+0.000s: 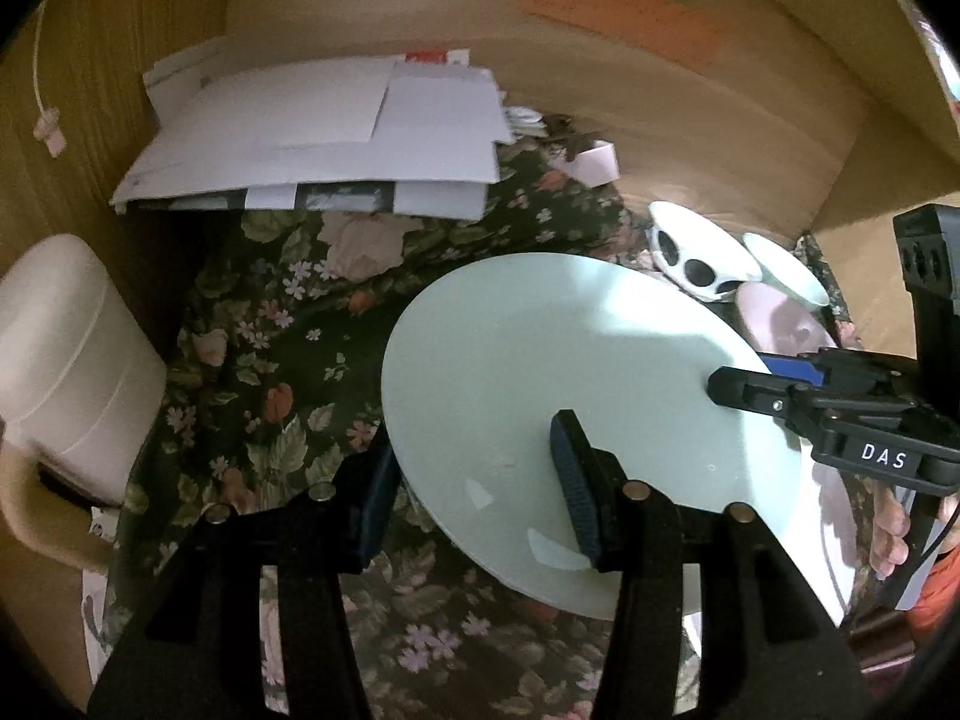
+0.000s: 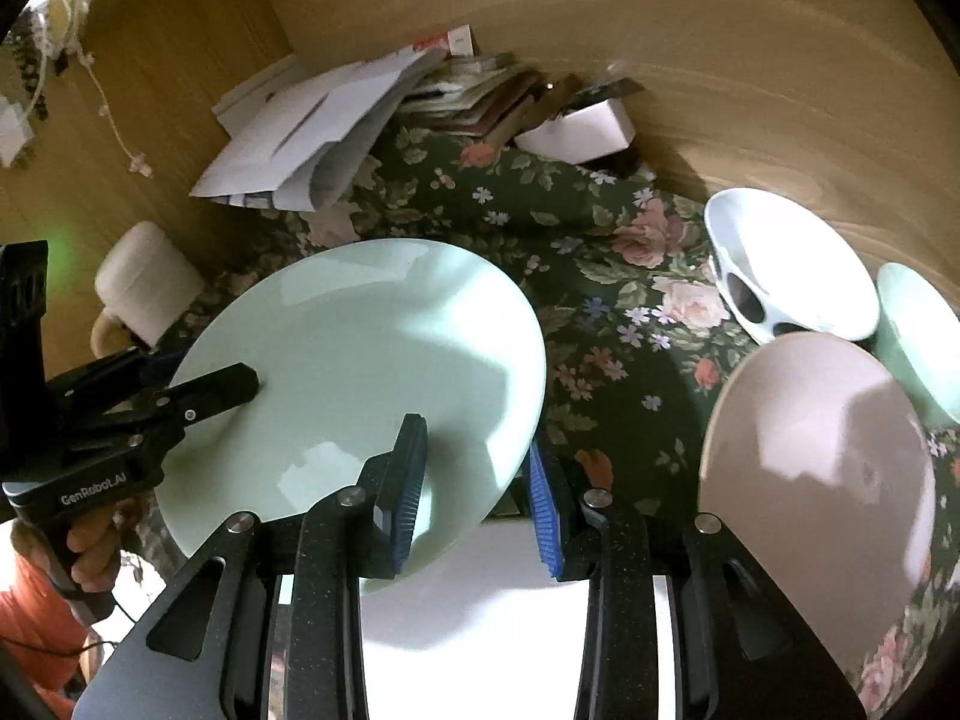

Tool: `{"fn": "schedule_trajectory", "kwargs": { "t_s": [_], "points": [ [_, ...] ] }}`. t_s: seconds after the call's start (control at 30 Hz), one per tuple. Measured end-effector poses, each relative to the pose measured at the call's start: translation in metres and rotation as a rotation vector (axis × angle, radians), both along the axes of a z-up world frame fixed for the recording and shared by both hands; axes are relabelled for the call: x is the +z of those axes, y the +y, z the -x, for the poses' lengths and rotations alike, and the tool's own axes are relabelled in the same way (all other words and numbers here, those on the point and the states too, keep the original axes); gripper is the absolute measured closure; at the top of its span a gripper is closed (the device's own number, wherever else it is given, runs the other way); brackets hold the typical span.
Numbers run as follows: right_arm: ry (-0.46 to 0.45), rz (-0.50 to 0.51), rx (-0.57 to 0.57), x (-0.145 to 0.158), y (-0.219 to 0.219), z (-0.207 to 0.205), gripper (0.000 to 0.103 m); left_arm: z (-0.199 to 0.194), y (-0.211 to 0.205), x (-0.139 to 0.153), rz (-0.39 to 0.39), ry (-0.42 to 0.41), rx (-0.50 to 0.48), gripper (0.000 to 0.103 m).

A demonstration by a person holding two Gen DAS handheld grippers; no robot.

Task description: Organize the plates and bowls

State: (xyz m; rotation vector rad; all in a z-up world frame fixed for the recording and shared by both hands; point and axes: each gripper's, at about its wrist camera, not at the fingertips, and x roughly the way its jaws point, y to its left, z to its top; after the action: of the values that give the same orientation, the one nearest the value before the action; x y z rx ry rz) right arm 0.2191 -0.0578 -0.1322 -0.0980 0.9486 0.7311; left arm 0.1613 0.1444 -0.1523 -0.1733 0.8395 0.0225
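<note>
Both grippers are meeting at the pale green plate (image 1: 540,372), which is sitting tilted above the dark floral tablecloth (image 1: 270,348). The left gripper (image 1: 474,474) is standing wide open with the plate's edge running between its blue-padded fingers: one finger is lying over the plate's face and the other is hanging off the rim over the cloth, so neither pad looks to be pressing the plate. In the right wrist view, the right gripper (image 2: 480,492) is doing much the same on the opposite side of that plate (image 2: 360,372), its jaws spread apart with one blue pad over the glazed surface and the other just outside the rim; I cannot tell whether it is actually bearing on the plate. A white plate (image 2: 480,612) is lying underneath, close to the camera. Off to the right, a pinkish plate (image 2: 822,480) is resting near a white bowl with black spots (image 2: 780,264) and a pale green bowl (image 2: 918,336), all clustered against the wooden wall. At the back of the table a stack of white envelopes and papers (image 1: 324,132) is lying, with a small white box (image 2: 576,132) beside it, and a cream mug (image 1: 66,360) is standing at the left edge.
</note>
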Motion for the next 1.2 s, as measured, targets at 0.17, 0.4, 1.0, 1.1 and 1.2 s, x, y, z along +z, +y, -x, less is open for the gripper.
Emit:
{"fn": "schedule_trajectory", "kwargs": {
  "t_s": [0.17, 0.4, 1.0, 1.1, 1.2],
  "points": [
    [-0.02, -0.016, -0.007, 0.007, -0.01, 0.014, 0.073, 0.013, -0.014, 0.01, -0.007, -0.021, -0.008, 0.054],
    [-0.05, -0.029, -0.019, 0.018, -0.028, 0.035, 0.074, 0.03, -0.035, 0.022, -0.017, -0.046, -0.029, 0.054],
    [-0.058, -0.048, -0.079, 0.012, -0.079, 0.083, 0.074, 0.068, -0.085, 0.02, -0.027, -0.049, -0.094, 0.054],
    [-0.053, -0.047, -0.093, 0.008, -0.086, 0.088, 0.073, 0.07, -0.091, 0.016, -0.02, -0.038, -0.104, 0.054],
    [-0.043, -0.05, -0.103, 0.003, -0.094, 0.091, 0.073, 0.071, -0.096, 0.011, -0.013, -0.029, -0.109, 0.054]
  ]
}}
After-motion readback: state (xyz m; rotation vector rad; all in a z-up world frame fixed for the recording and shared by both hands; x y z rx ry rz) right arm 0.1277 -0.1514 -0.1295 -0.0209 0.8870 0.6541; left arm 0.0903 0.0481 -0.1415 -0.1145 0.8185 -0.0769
